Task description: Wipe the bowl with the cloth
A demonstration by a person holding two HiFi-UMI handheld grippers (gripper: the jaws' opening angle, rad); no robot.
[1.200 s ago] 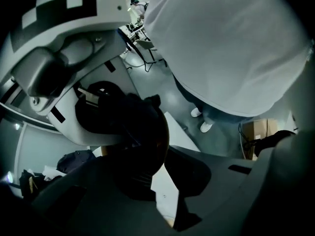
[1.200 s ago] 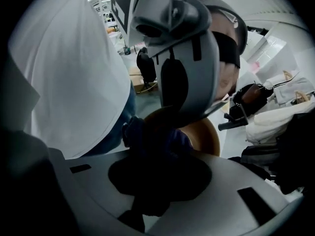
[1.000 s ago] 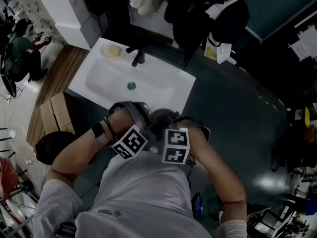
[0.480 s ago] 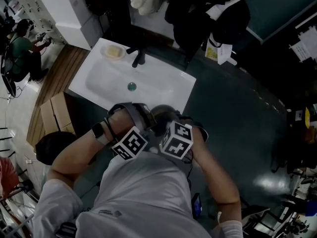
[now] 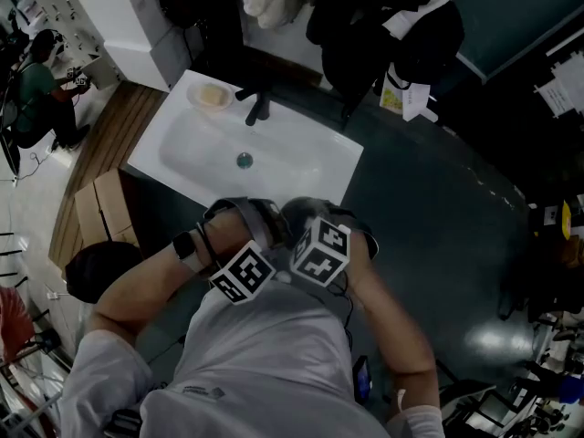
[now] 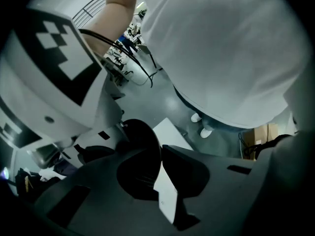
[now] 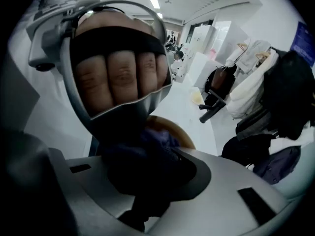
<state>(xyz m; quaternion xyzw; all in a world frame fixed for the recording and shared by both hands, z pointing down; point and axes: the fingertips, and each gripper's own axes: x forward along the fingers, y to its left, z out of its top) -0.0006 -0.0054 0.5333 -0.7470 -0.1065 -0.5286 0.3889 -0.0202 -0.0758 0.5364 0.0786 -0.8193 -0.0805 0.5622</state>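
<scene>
Purple cloth [image 7: 140,156] is pinched in your right gripper [image 7: 152,186], against the brown bowl [image 7: 181,134]; your left gripper [image 6: 160,173] is clamped on the bowl's rim.

A white sink [image 5: 196,144] is sitting at eleven o'clock, a black faucet [image 5: 258,106] standing behind it (yellow soap [image 5: 209,95] lying alongside); cardboard boxes [image 5: 100,210] are resting at nine o'clock.

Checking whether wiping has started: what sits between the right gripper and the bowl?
The dark cloth, clamped in the right gripper, lies bunched between it and the brown bowl; the right gripper view shows it.
</scene>
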